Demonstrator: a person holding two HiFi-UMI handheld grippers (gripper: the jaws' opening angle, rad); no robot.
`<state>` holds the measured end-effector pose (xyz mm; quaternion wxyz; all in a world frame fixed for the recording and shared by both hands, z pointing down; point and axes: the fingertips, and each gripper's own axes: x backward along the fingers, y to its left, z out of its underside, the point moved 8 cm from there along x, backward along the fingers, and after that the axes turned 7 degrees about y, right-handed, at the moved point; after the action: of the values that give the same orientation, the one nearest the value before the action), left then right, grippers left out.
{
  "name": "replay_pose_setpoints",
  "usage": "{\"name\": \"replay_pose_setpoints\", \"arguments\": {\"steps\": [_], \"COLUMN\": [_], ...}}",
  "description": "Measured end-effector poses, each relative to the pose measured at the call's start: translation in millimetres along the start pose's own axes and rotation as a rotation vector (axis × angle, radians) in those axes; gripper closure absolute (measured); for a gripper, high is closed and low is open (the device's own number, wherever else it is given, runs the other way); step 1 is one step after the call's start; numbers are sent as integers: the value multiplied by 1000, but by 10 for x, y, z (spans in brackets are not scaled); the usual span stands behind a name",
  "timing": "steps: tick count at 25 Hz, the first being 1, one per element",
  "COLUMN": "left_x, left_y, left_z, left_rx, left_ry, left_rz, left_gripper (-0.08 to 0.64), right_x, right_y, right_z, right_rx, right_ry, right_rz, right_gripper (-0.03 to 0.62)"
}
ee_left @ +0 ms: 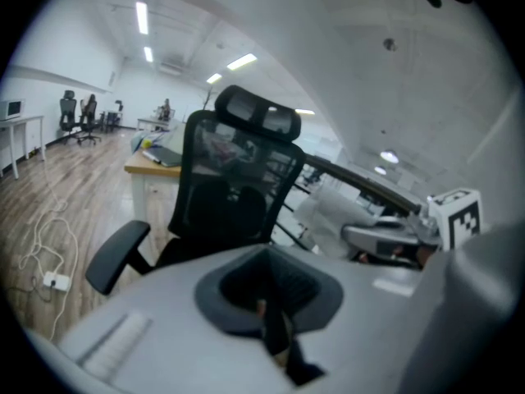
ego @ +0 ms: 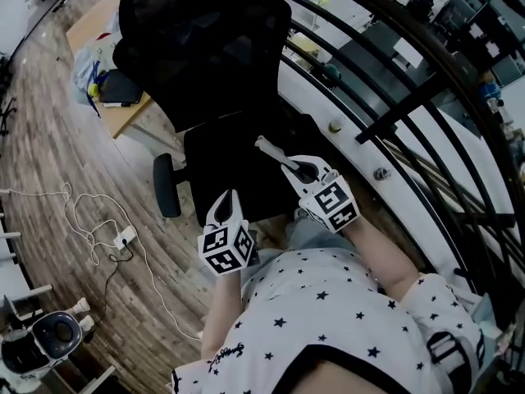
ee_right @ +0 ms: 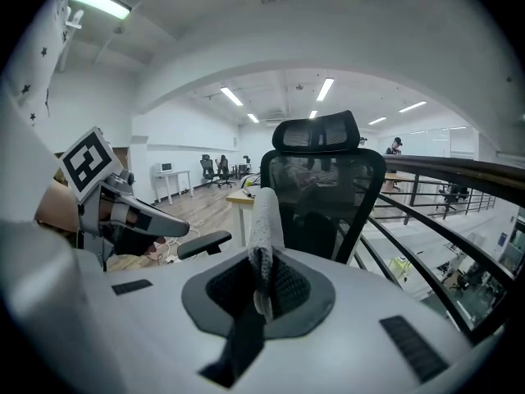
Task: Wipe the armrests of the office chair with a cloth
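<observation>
The right tongs (ee_right: 262, 290) were clamped shut on a white cloth (ee_right: 265, 220), which stood up from between the jaws as a narrow folded strip. In the head view the same cloth (ego: 267, 147) stuck out ahead of the right tongs (ego: 289, 167), over the near part of the dark seat (ego: 230, 158) of the black office chair (ego: 205, 56); whether it touched the seat could not be told. The left tongs (ee_left: 275, 318) had their jaws drawn together with nothing between them, and in the head view they (ego: 227, 200) hung over the seat's front edge, just beside the right pair and a little nearer the person. The chair faced the person, its mesh back and headrest upright on the far side. 1 armrest (ego: 166, 185) showed at the chair's left in the head view, apart from both tongs and from the cloth; it (ee_left: 115, 253) appeared low at left in the left gripper view and beyond the jaws in the right gripper view (ee_right: 205, 243). A dark railing (ego: 394, 113) ran along the right of the chair. A wooden bench (ego: 98, 31) stood behind the chair, and a white power strip (ego: 125, 237) with its looped cable lay on the wood floor (ego: 49, 138) at left.
</observation>
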<state>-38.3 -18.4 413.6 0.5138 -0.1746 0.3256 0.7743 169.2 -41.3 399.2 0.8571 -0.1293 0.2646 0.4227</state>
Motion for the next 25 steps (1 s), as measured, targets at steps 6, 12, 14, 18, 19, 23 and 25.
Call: {"name": "replay_pose_setpoints", "arguments": {"steps": [6, 12, 14, 18, 19, 23, 25], "left_x": [-229, -368, -416, -543, -579, -719, -769], "left_y": [-282, -398, -446, -540, -565, -674, -734], "left_z": [-44, 8, 21, 69, 99, 201, 247], "left_rx": [25, 78, 94, 131, 143, 172, 177], "left_ry": [4, 12, 14, 22, 29, 56, 71], "left_rz": [-4, -56, -74, -103, -109, -122, -120], "left_gripper": [552, 552, 552, 552, 552, 552, 552], "right_x": [24, -30, -60, -153, -186, -337, -406], "right_y": [-479, -812, -934, -1187, -1249, -1518, -1630], "right_z": [91, 197, 243, 353, 395, 552, 631], "right_rx": [3, 12, 11, 26, 33, 41, 46], "right_ry": [19, 43, 52, 78, 90, 126, 146], "right_rz": [-28, -47, -52, -58, -59, -54, -47], "right_gripper": [566, 566, 566, 566, 566, 566, 566]}}
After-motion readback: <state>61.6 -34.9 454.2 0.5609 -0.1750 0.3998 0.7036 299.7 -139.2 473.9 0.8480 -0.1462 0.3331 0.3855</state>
